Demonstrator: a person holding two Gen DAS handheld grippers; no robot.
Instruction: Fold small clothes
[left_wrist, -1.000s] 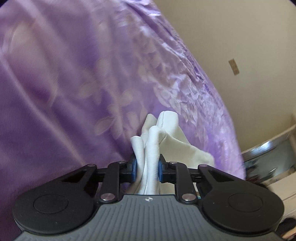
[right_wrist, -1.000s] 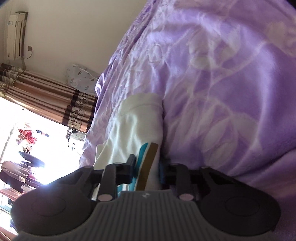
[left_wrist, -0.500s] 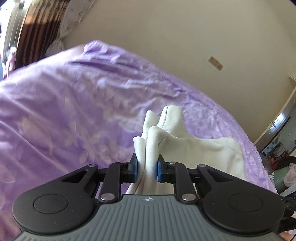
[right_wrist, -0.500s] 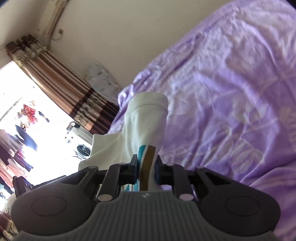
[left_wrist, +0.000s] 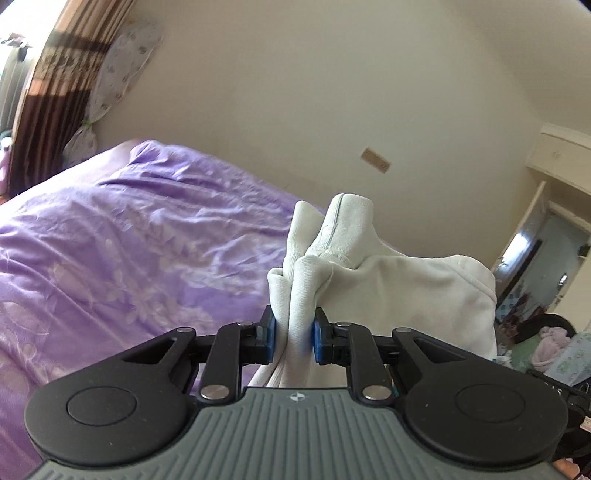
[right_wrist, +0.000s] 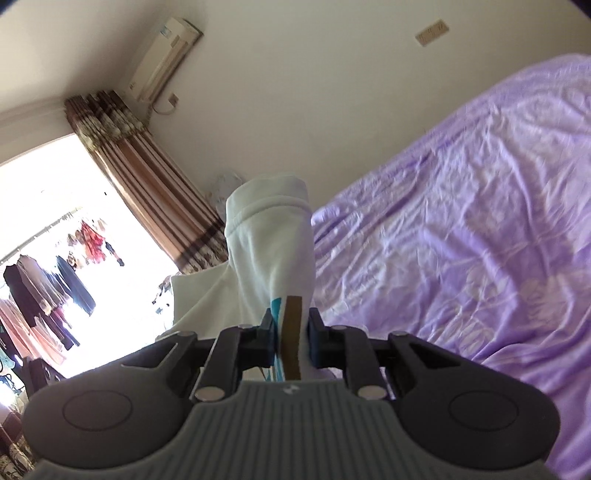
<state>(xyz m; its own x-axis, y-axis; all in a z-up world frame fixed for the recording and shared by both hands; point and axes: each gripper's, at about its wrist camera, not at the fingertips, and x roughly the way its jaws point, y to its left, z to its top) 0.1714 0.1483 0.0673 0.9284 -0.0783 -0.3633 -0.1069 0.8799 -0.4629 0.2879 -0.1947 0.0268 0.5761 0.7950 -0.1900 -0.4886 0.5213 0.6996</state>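
Note:
A small white garment (left_wrist: 388, 280) hangs in the air between my two grippers, above the purple bedspread (left_wrist: 122, 251). My left gripper (left_wrist: 293, 338) is shut on a bunched white fold of it. My right gripper (right_wrist: 291, 338) is shut on another part of the garment (right_wrist: 269, 251), where a teal and brown stripe shows between the pads. A hemmed end of the cloth stands up above each gripper. The lower part of the garment is hidden behind the gripper bodies.
The purple flowered bedspread (right_wrist: 480, 229) lies below and to the side. A beige wall stands behind. Striped brown curtains (right_wrist: 147, 192) and a bright window are at the left of the right wrist view. A doorway (left_wrist: 543, 266) with clutter shows at the right.
Both grippers have lifted and tilted up with the garment, away from the bedspread. The wall and room have come into view where the bedspread filled the frames.

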